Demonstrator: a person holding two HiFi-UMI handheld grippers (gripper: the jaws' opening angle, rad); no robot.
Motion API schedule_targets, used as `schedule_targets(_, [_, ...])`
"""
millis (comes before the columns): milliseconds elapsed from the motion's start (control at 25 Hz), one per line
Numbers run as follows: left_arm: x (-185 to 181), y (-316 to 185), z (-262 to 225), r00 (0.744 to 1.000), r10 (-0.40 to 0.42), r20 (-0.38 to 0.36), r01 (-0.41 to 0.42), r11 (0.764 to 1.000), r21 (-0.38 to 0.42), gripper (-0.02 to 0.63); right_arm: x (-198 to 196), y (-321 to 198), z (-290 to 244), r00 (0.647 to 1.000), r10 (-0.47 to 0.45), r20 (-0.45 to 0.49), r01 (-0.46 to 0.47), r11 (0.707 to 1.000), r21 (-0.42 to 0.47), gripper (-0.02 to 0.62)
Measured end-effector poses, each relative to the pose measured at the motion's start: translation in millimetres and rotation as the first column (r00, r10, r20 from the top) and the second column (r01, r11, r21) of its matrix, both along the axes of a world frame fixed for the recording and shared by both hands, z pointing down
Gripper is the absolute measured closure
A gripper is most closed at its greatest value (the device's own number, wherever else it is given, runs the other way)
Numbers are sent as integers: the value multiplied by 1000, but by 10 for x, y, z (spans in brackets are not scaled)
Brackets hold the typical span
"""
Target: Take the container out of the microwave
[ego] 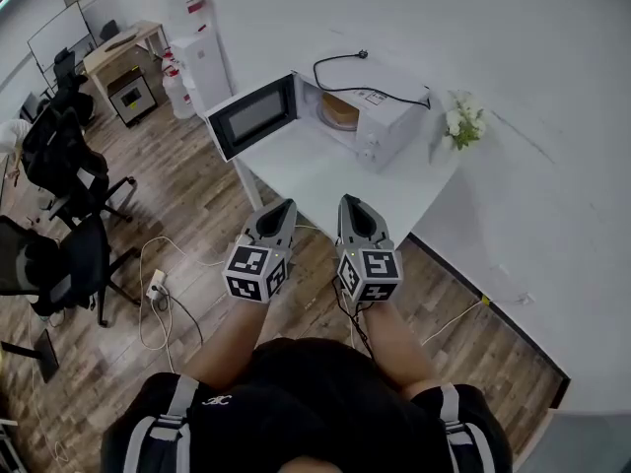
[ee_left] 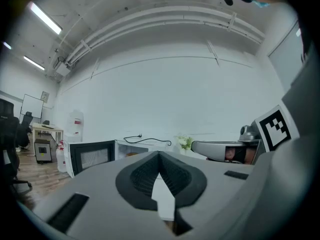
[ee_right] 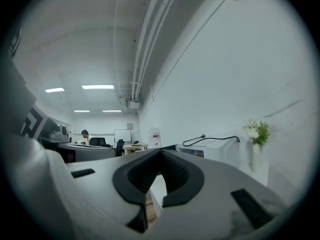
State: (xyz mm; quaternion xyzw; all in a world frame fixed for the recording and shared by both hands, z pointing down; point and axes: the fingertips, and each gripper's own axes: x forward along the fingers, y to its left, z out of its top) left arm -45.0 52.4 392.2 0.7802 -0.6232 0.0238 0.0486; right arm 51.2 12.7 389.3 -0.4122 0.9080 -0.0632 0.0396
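Note:
The white microwave [ego: 385,116] stands on a white table [ego: 325,180] with its door [ego: 252,116] swung open to the left. Inside it sits a round tan container [ego: 340,111]. Both grippers hang in front of the table's near edge, well short of the microwave. My left gripper [ego: 285,206] and right gripper [ego: 351,203] are side by side and point at the oven. In the left gripper view the left gripper [ee_left: 159,155] has its jaw tips together with nothing held. In the right gripper view the right gripper [ee_right: 160,152] is also shut and empty.
A black power cable [ego: 355,72] lies on top of the microwave. A vase of white flowers [ego: 463,121] stands at the table's right end by the wall. Office chairs [ego: 69,235] and floor cables [ego: 158,294] are to the left on the wooden floor.

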Motion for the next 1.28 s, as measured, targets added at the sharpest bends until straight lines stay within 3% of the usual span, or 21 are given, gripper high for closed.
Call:
schedule_targets(400, [258, 11, 157, 1000, -6, 0, 6, 1000, -14, 600, 209, 1, 121, 1000, -26, -5, 26, 1000, -4, 592])
schedule_targets(680, [194, -149, 191, 1000, -6, -7, 6, 1000, -6, 600, 153, -133, 145, 1000, -28, -7, 28, 1000, 7, 591])
schedule_targets(1280, [-368, -1389, 463, 997, 63, -34, -64, 998, -26, 600, -337, -1326, 329, 998, 57, -33, -57, 998, -6, 591])
